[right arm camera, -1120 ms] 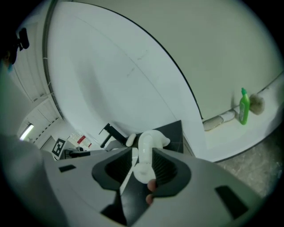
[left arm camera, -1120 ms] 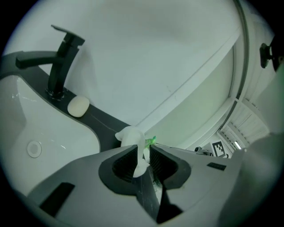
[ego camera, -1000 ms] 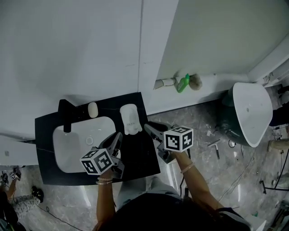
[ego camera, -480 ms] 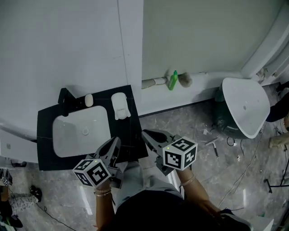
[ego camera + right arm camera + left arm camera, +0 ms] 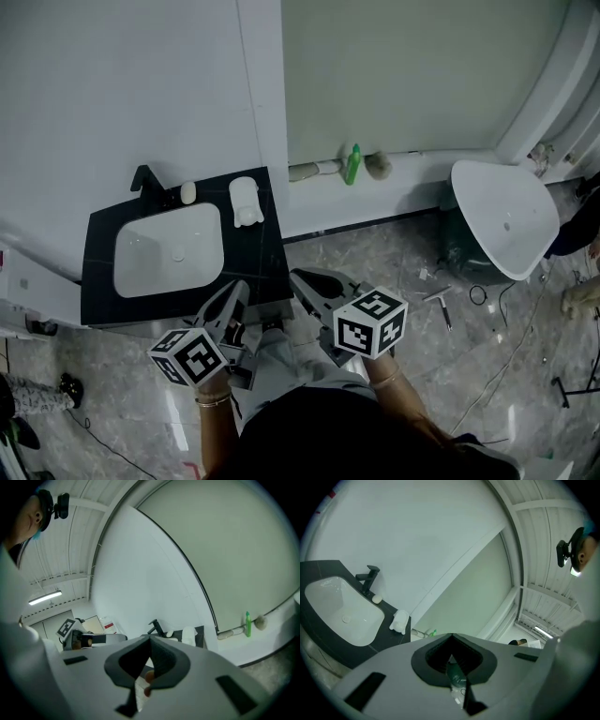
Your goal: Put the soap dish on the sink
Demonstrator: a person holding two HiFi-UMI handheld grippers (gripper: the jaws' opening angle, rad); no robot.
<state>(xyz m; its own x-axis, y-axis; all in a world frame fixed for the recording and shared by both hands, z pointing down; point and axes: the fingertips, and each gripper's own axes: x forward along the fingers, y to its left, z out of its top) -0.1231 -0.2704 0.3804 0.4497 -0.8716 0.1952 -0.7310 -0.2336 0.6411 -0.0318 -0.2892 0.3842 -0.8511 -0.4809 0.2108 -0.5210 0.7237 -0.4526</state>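
Observation:
The white soap dish (image 5: 245, 202) rests on the black sink counter (image 5: 258, 262), right of the white basin (image 5: 169, 248) and beside a small soap bar (image 5: 188, 192) and the black faucet (image 5: 145, 178). Nothing touches the dish. My left gripper (image 5: 236, 287) and right gripper (image 5: 298, 277) hover side by side off the counter's near edge, close to my body, both shut with nothing in them. In the left gripper view the dish (image 5: 399, 620) lies far ahead of the shut jaws of the left gripper (image 5: 451, 635). The right gripper (image 5: 150, 639) also faces the dish (image 5: 188, 636) from a distance.
A green bottle (image 5: 353, 164) and a pipe stub stand on the ledge along the wall. A loose white basin (image 5: 502, 230) sits on the marble floor at the right, with tools and cables (image 5: 445, 305) scattered near it. The wall runs directly behind the sink.
Both grippers drew back from over the counter towards my body and rose, and their jaws went from open to shut. The soap dish stayed on the counter.

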